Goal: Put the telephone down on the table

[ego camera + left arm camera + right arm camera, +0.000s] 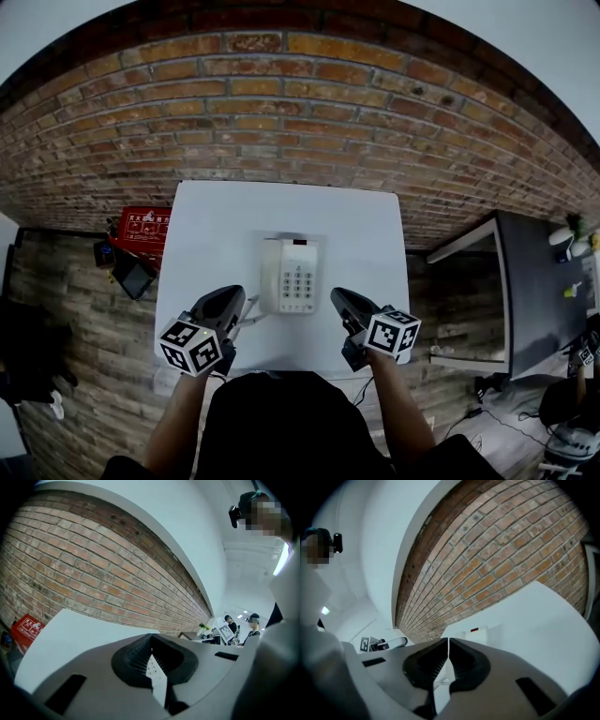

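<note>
Both pressed together, empty: your left gripper (150, 639), right gripper (448, 641) | white keypad telephone (290, 275) on white worktop (211, 225) | looks done

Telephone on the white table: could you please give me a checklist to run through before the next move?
1. Telephone rests flat on the table: ok.
2. Handset lies on the telephone's base: ok.
3. Right gripper shut, nothing between its jaws: ok.
4. Left gripper shut, nothing gripped: ok.
5. Right gripper apart from the telephone: ok.
6. Left gripper apart from the telephone: cannot tell, since its tip lies very close to the telephone's left edge in the head view.
</note>
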Motion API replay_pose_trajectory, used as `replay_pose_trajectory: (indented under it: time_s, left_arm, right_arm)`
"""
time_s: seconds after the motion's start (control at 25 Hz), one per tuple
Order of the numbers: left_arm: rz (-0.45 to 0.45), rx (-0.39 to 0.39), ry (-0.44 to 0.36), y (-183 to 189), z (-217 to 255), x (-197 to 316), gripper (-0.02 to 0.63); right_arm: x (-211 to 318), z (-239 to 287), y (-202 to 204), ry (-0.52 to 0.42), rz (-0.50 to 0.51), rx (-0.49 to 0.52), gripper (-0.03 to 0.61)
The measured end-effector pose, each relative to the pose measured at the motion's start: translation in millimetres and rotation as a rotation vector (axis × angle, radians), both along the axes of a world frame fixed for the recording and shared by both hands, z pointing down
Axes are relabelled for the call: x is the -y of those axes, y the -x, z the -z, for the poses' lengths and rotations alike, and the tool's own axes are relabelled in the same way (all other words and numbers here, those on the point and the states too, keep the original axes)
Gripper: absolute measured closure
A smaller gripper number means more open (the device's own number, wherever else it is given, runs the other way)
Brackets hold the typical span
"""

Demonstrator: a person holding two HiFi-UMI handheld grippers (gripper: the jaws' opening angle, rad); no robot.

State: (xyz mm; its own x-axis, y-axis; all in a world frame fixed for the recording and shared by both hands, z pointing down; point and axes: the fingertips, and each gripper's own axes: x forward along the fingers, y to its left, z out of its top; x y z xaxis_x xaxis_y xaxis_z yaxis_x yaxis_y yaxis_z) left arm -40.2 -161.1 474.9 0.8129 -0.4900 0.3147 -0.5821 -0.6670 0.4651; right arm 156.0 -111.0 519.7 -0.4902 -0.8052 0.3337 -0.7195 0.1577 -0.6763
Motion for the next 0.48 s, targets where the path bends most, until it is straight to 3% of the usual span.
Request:
replay_pose_trajectory:
  time_s: [0.32, 0.48]
  left_arm:
    - [-0.039, 0.006, -0.058, -7.8, 15.7, -3.5, 0.600]
    - [-0.050, 0.005, -0.071, -13.4, 19.1, -5.4, 0.600]
  right_arm:
    - [-29.3, 55.5, 4.5, -0.152, 0.008, -0.199, 0.557]
    - [-38.4, 68.8, 4.9, -0.185, 0.000, -0.242, 0.557]
